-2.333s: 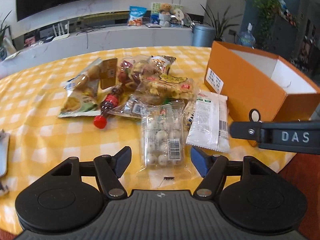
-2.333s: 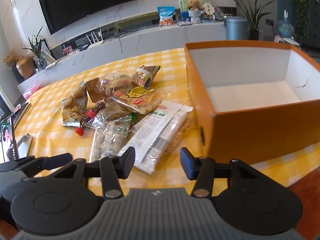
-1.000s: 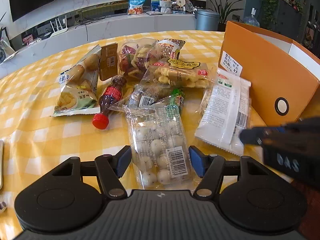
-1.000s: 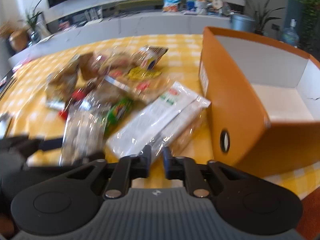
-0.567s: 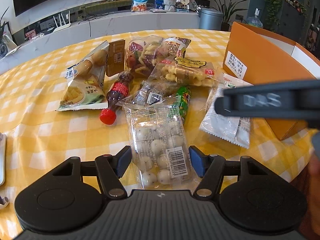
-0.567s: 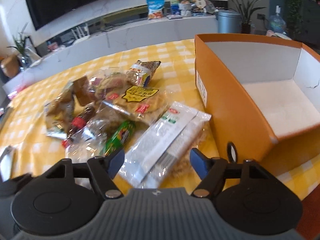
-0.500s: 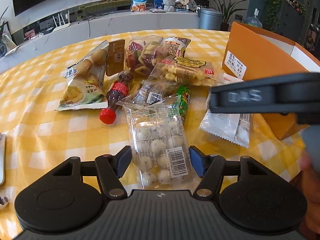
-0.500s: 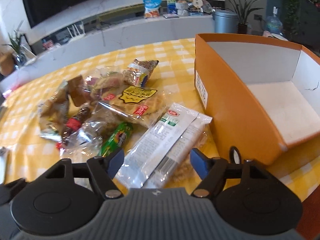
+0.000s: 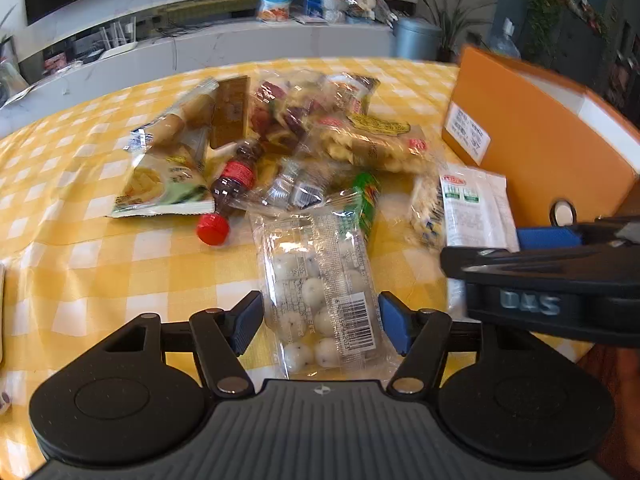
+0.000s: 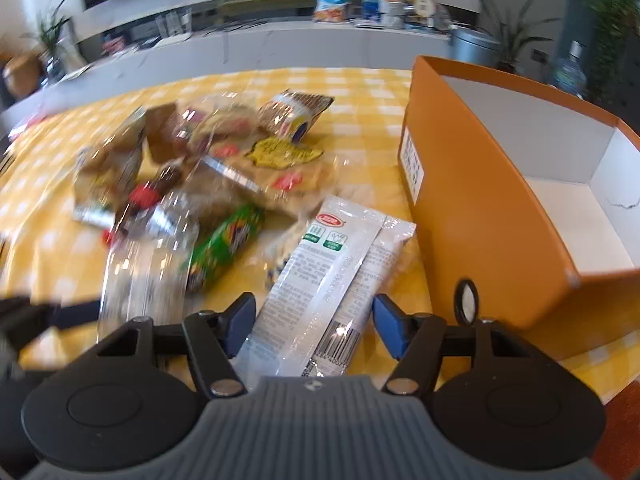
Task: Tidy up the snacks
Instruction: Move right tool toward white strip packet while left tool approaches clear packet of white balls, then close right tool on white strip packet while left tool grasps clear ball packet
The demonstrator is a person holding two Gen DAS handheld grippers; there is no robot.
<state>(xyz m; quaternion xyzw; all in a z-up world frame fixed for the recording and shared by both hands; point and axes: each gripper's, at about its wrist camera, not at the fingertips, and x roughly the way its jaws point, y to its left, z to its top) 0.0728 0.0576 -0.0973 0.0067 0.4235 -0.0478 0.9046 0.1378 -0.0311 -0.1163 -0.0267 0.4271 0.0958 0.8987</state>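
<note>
- We find the left gripper [image 9: 320,322] with its jaws standing apart over the near edge of the table [image 9: 80,264], which carries a yellow-and-white checked cloth.
- A clear packet of white round sweets [image 9: 320,284] lies flat between those jaws; a gap shows between the packet and the blue pads [image 9: 246,322] on each side, so nothing is gripped.
- The right gripper [image 10: 314,322] also has its jaws apart, and they have just been closing. The near end of a white sachet-style snack packet [image 10: 328,280] lies between them; we see the pads beside it, not pressing on it.
- In the left wrist view the right gripper [image 9: 548,240] enters from the right edge, over that same white packet.
- The orange cardboard box [image 10: 472,208] stands open-topped at the right side of the table, just beside the white packet. Its white interior holds nothing we can make out.
- The remaining snacks lie heaped toward the middle of the table. We note a small cola bottle with a red cap [image 9: 230,188] on its side, a green-wrapped packet [image 9: 366,200], a clear bag of pale biscuits with a yellow label [image 9: 372,144], a green-and-white crisp bag [image 9: 164,184] and a brown flat packet [image 9: 230,112].
- The right wrist view is blurred on its left half; items there cannot be read further.
- Beyond the table runs a long white counter [image 9: 200,52] bearing a blue snack bag [image 9: 276,0].
</note>
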